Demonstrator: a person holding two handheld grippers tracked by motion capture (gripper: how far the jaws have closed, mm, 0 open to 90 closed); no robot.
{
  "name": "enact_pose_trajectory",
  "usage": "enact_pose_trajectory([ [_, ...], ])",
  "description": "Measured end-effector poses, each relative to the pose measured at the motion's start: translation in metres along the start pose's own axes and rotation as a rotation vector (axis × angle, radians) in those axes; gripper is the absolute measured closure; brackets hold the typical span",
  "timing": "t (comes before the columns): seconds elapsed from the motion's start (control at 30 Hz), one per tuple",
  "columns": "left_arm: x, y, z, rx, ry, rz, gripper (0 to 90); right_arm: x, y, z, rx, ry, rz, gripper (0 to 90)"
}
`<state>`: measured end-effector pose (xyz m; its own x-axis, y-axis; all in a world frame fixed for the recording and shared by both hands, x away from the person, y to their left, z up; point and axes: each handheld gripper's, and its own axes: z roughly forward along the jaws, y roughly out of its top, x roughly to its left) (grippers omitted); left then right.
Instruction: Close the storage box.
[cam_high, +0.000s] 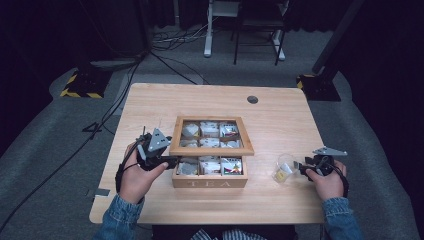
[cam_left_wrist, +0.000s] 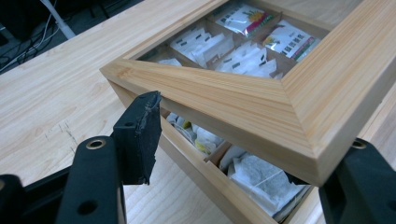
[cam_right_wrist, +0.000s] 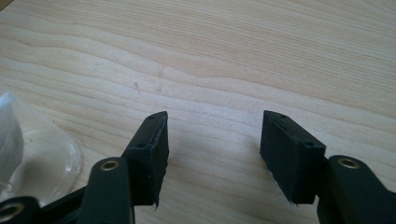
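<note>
Lifting the hinged lid (cam_high: 211, 135) of a wooden tea box (cam_high: 210, 181), the left claw (cam_high: 167, 161) sits at the box's left front corner, its jaws set wide apart. In the left gripper view the lid's pale frame (cam_left_wrist: 243, 109) passes between the two black jaws, one jaw free on the near side and the other low under the frame's corner; whether either pad presses on the wood I cannot tell. The lid is tilted up at the front, and through its window and beneath its raised edge show tea bags (cam_left_wrist: 261, 179) sorted into small compartments. The box stands in the middle of the light wooden desk (cam_high: 150, 107), with the word TEA on its front wall.

The right claw (cam_high: 301, 166) rests near the desk's right front edge, well apart from the box. Its jaws stand wide with bare wood between them, holding nothing. Just to its left stands a clear plastic cup (cam_high: 283, 168) with something yellowish inside; the cup's rim (cam_right_wrist: 42, 158) appears at the left of the right gripper view.
</note>
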<state>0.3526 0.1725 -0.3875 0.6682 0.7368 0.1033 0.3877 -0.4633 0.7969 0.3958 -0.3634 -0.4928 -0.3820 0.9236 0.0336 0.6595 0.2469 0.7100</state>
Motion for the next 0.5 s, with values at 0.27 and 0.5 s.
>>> enact_pose_trajectory([
  [0.27, -0.0029, -0.0038, 0.0012, 0.045, -0.014, -0.003, 38.3, -0.0006, 0.0031, 0.0040, -0.006, 0.006, 0.005, 42.9],
  [0.5, -0.0074, -0.0086, 0.0036, 0.087, -0.015, 0.013, 38.5, 0.0012, 0.0069, 0.0076, -0.006, 0.016, 0.004, 42.4],
])
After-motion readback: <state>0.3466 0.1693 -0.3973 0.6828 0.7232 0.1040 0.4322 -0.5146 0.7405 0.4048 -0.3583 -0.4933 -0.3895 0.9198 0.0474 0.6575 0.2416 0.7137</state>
